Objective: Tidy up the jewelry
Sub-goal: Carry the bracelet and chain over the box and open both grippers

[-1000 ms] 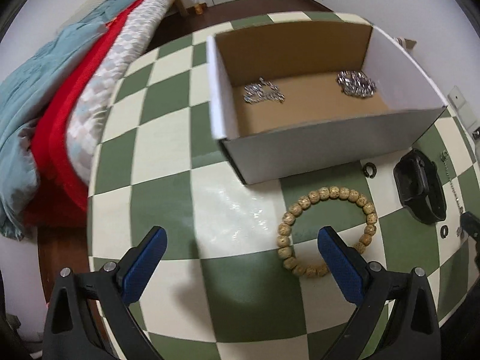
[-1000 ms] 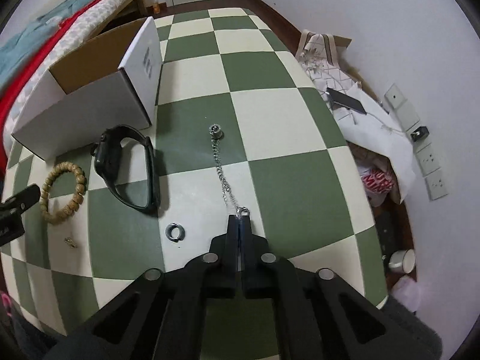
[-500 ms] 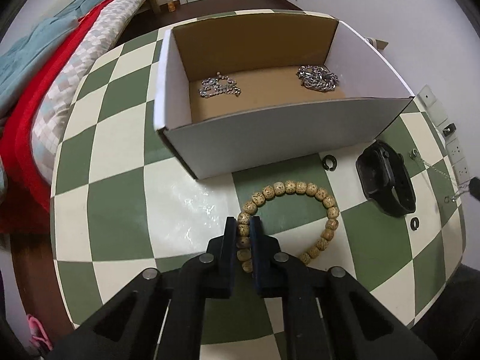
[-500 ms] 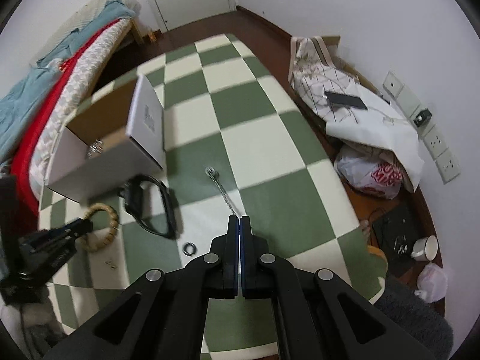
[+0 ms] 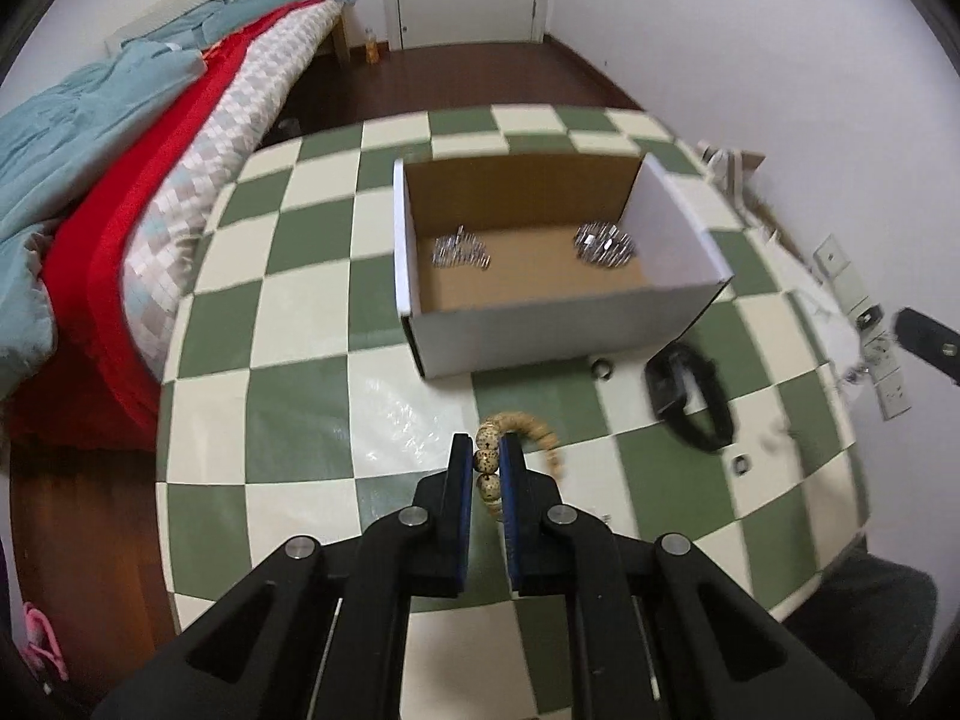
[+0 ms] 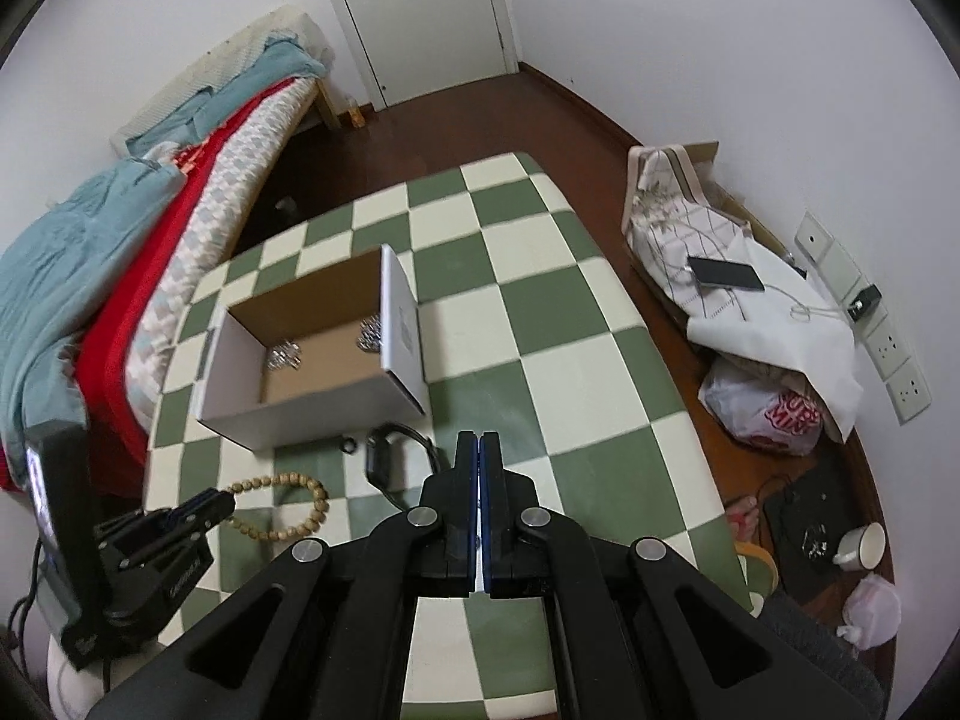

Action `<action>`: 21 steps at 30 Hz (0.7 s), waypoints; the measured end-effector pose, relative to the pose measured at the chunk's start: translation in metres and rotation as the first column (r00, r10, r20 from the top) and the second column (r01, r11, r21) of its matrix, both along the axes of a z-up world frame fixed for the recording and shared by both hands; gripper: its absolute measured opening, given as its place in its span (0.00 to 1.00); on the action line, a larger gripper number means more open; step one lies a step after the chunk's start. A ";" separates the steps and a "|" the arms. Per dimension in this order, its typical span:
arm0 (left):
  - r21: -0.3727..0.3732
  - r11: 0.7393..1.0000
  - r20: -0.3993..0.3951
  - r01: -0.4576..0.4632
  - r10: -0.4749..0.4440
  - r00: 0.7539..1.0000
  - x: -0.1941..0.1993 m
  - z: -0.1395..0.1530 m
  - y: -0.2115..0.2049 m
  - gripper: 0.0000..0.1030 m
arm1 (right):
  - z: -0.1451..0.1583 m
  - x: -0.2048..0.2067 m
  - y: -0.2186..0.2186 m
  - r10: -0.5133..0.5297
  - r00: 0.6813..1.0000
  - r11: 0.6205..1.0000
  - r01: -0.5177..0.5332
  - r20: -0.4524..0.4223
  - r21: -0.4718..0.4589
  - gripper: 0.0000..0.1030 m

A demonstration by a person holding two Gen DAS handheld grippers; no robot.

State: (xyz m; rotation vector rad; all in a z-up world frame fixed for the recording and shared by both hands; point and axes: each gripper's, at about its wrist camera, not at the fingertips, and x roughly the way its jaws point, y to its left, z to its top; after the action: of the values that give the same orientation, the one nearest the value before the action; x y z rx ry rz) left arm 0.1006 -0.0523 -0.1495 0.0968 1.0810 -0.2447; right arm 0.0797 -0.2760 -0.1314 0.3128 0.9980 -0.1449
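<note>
My left gripper (image 5: 487, 461) is shut on the wooden bead bracelet (image 5: 528, 429) and holds it lifted above the checkered table (image 5: 300, 396); both also show in the right wrist view, the gripper (image 6: 207, 507) and the bracelet (image 6: 300, 510). The open cardboard box (image 5: 564, 318) lies ahead with two silver chain piles (image 5: 461, 252) (image 5: 605, 243) inside. My right gripper (image 6: 480, 456) is shut and raised high; the thin silver chain it held earlier is blurred in the left wrist view (image 5: 855, 369) and hidden in its own.
A black smartwatch (image 5: 690, 393) and two small dark rings (image 5: 602, 369) (image 5: 740, 464) lie on the table near the box front. A bed with red and teal bedding (image 5: 120, 180) is at the left. Bags and clutter (image 6: 750, 312) lie on the floor at the right.
My left gripper closed on the bead bracelet and lifted it off the table. My right gripper rose high above the table, still shut, taking the thin chain up.
</note>
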 end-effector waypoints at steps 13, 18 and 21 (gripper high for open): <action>-0.062 0.998 0.120 -0.023 0.030 0.992 0.029 0.080 0.011 0.06 | 0.055 0.034 0.019 0.074 0.992 0.996 -0.077 0.100 0.034 0.00; -0.093 0.996 0.137 -0.010 0.022 0.990 0.045 0.101 0.010 0.06 | 0.082 0.052 0.029 0.114 0.983 0.992 -0.120 0.142 0.033 0.00; -0.102 0.995 0.130 0.006 0.008 0.992 0.057 0.106 0.007 0.06 | 0.097 0.059 0.037 0.137 0.977 0.989 -0.144 0.165 0.030 0.00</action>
State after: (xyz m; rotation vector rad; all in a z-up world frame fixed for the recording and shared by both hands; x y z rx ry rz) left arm 0.1580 -0.0457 -0.0437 0.0203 0.9374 -0.2883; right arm 0.1389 -0.2391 -0.0343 0.2861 0.8591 0.0300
